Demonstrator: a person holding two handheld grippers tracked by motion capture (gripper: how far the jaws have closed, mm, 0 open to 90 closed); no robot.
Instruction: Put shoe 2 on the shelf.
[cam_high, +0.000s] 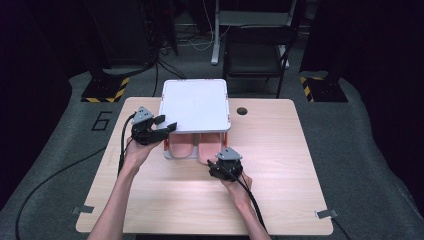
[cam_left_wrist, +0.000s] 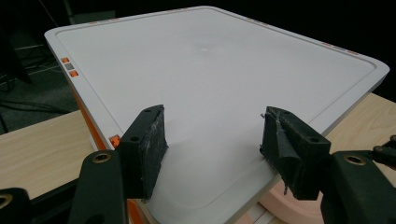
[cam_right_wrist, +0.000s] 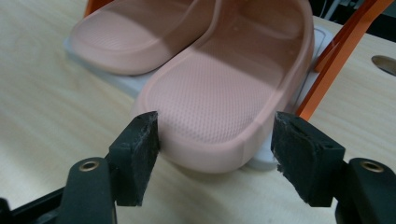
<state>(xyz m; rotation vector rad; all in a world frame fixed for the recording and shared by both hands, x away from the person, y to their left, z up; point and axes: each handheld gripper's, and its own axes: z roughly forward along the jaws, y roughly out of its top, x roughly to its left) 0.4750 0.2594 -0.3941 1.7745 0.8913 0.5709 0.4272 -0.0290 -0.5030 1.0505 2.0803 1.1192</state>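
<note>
step: right tongs (cam_right_wrist: 215, 154) line up on the heel of the near slipper (cam_right_wrist: 224, 98); judged as the start of pulling it off the rack's lower shelf (cam_right_wrist: 116, 77).
slipper position: pair of pink slippers side by side on the lower shelf under the white top (cam_high: 195, 105); the right one sticks out past the shelf edge toward the person, the other slipper (cam_right_wrist: 126, 37) sits beside it.
right tongs: jaws apart, straddling the heel, pads not pressing on it; nothing held.
left tongs (cam_high: 160, 127): jaws apart over the near left corner of the white top, gripping nothing; in the left gripper view the pads (cam_left_wrist: 149, 144) hover above the panel.
how to do it well: push further in before closing so pads bite the heel's side walls, not just the rim; soft foam will likely squash, so close gently and pull straight out, clear of the orange strut (cam_right_wrist: 336, 60).
left tongs role: likely steady the rack so it doesn't slide.
surface (cam_high: 280, 200): light wood, bare apart from the rack; cable hole (cam_high: 242, 110) at the back.
room: dark, grey floor, hazard-striped stand bases (cam_high: 105, 90), chair (cam_high: 255, 55) behind.
</note>
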